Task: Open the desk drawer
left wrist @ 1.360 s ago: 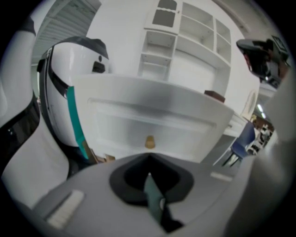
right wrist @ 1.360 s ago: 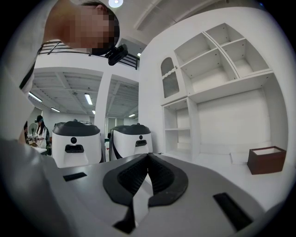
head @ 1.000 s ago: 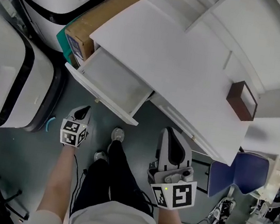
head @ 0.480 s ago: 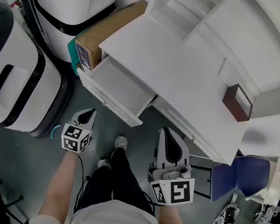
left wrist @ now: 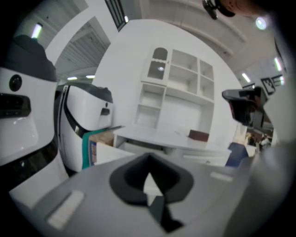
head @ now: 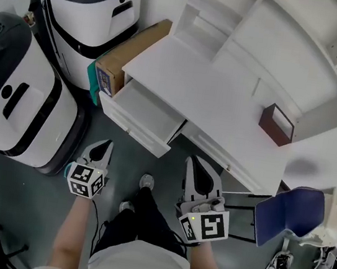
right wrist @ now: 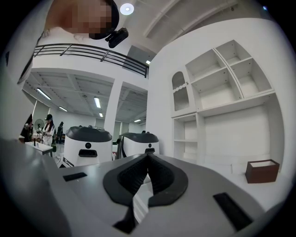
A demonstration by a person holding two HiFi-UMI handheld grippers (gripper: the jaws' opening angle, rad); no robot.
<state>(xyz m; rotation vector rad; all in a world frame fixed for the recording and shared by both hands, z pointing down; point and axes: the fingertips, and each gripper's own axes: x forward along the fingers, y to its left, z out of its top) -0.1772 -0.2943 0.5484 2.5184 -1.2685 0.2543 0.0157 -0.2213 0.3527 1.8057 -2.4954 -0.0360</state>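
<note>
Left gripper [head: 102, 147]: jaws together, nothing between them. Held above the floor, well short of the desk.

Right gripper [head: 198, 165]: jaws together, empty. It hangs beside the left one, apart from it, with the person's legs [head: 137, 220] between and below them.

Desk drawer [head: 132, 133]: pulled out and open, interior bare. It lies ahead of the left jaws, a little to their right, and ahead-left of the right jaws. Neither gripper touches it.

Desk top [head: 200, 88]: beyond the drawer, straight ahead of both jaw pairs.

Brown box [head: 277, 124]: on the desk top, ahead-right of the right jaws.

Cardboard box [head: 131, 47]: against the desk's left end, ahead of the left jaws.

White machines [head: 17, 99]: left of the left jaws.

Shelf unit [head: 259, 31]: farthest, behind the desk top.
</note>
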